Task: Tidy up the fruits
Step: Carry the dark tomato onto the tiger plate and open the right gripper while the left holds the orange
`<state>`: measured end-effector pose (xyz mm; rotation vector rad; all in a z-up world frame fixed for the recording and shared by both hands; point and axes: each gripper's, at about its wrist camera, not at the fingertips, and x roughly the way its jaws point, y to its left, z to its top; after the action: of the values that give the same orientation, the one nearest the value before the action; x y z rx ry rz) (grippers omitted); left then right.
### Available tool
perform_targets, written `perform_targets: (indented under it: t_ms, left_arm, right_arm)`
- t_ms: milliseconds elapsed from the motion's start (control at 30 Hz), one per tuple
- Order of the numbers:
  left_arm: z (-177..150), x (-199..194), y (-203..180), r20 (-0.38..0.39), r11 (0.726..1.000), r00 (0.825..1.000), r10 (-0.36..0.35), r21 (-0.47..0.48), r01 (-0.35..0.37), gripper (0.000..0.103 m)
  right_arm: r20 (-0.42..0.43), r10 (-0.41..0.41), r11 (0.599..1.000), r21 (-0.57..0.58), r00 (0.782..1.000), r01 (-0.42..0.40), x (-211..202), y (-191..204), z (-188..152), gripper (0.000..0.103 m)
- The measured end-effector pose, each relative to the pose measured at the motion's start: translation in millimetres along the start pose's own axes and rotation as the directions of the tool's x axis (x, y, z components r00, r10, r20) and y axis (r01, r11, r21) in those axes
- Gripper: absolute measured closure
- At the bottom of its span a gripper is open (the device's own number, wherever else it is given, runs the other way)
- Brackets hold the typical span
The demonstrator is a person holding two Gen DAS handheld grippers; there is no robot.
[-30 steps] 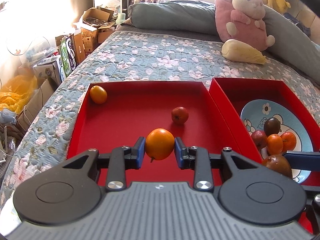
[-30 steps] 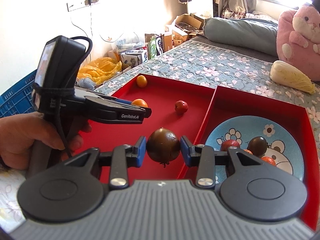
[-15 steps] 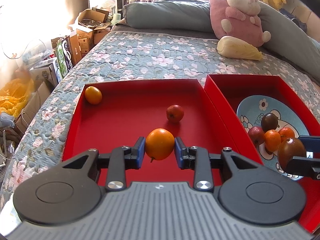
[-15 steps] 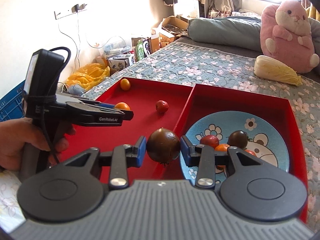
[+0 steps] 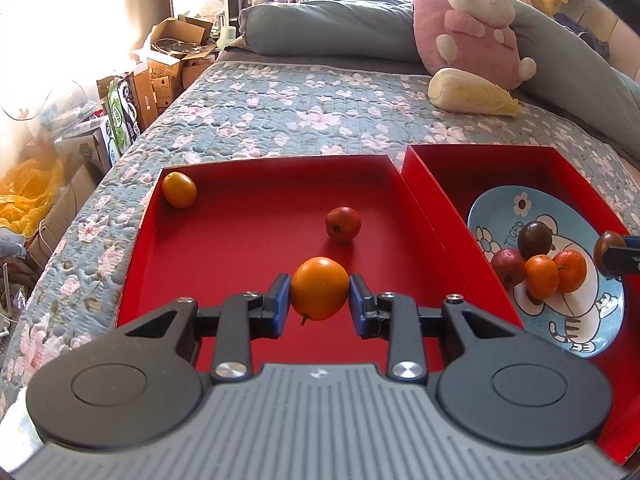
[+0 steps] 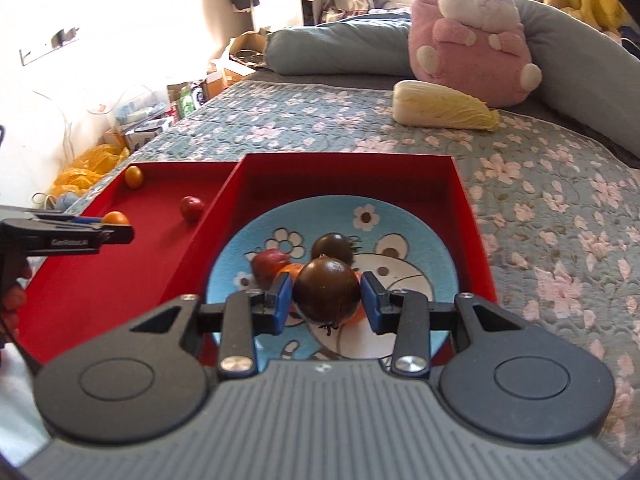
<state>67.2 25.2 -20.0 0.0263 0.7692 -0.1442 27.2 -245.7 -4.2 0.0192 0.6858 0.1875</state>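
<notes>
My left tongs [image 5: 319,300] point down at a slant over the left red tray [image 5: 240,264], clenched on an orange [image 5: 319,294]; both blue pads press its sides and it hangs clear of the tray floor, short stem downward. In the right wrist view a hand [image 6: 12,296] at the left edge grips the handle of those tongs.

My right tongs [image 6: 327,298] also slant downward, above the blue cartoon plate [image 6: 420,248], grasping a dark brown-purple tomato [image 6: 327,291] between the pads. Its skin is glossy, with a dried calyx at the underside. In the left wrist view it shows only as a dark fruit at the right edge, over the plate's rim.

Directly under and behind the held tomato, the plate carries a second dark tomato [image 6: 332,249], a dull red fruit [image 6: 269,265] and two small oranges [image 5: 554,270], all touching in one cluster. The oranges are mostly hidden by my tongs in the right wrist view. The plate lies in the right red tray [image 6: 468,216], which touches the left tray along one wall.

Farther off in the left tray: a small red fruit [image 5: 343,224] near the middle, and a yellow-orange fruit [image 5: 179,195] in the far left corner, well apart from each other.

Both trays sit on a floral quilted bed [image 5: 304,112]. Beyond them lie a pale cabbage [image 5: 472,98] and a pink plush toy [image 5: 472,24], touching. Cardboard boxes [image 5: 168,64] crowd the floor beside the bed.
</notes>
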Motion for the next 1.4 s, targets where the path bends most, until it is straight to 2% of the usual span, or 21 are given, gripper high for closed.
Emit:
perform_targets:
  t_ms: [133, 367, 733, 967, 1100, 1233, 1400]
  left_arm:
    - [0, 0, -1, 0.0, 1.0, 1.0, -0.004, 0.003, 0.004, 0.067]
    - [0, 2, -2, -0.003, 1.0, 1.0, -0.011, 0.003, 0.011, 0.067]
    - [1, 9, -4, -0.018, 1.0, 1.0, -0.018, 0.005, 0.018, 0.067]
    - [1, 11, -7, -0.02, 1.0, 1.0, -0.02, 0.012, 0.02, 0.067]
    - [1, 11, -7, -0.021, 1.0, 1.0, -0.017, 0.012, 0.018, 0.067]
    - [1, 11, -6, -0.018, 1.0, 1.0, -0.014, 0.006, 0.014, 0.067]
    - [3, 9, -5, -0.005, 1.0, 1.0, -0.017, -0.008, 0.017, 0.067]
  right_arm:
    - [-0.001, -0.053, 0.998, 0.045, 0.999, 0.053, 14, -19, 8, 0.062]
    - [-0.029, -0.125, 0.991, 0.054, 0.992, 0.126, 49, -32, 22, 0.062]
    - [-0.083, -0.148, 0.988, 0.028, 0.985, 0.151, 83, -31, 24, 0.061]
    - [-0.075, -0.145, 0.989, 0.005, 0.987, 0.146, 85, -30, 22, 0.062]
    - [-0.067, -0.13, 0.991, 0.012, 0.989, 0.131, 79, -29, 22, 0.056]
    - [0.015, -0.14, 0.99, 0.018, 0.99, 0.139, 53, -25, 17, 0.051]
    - [0.05, -0.057, 0.998, 0.0, 0.997, 0.057, 16, -12, -6, 0.051]
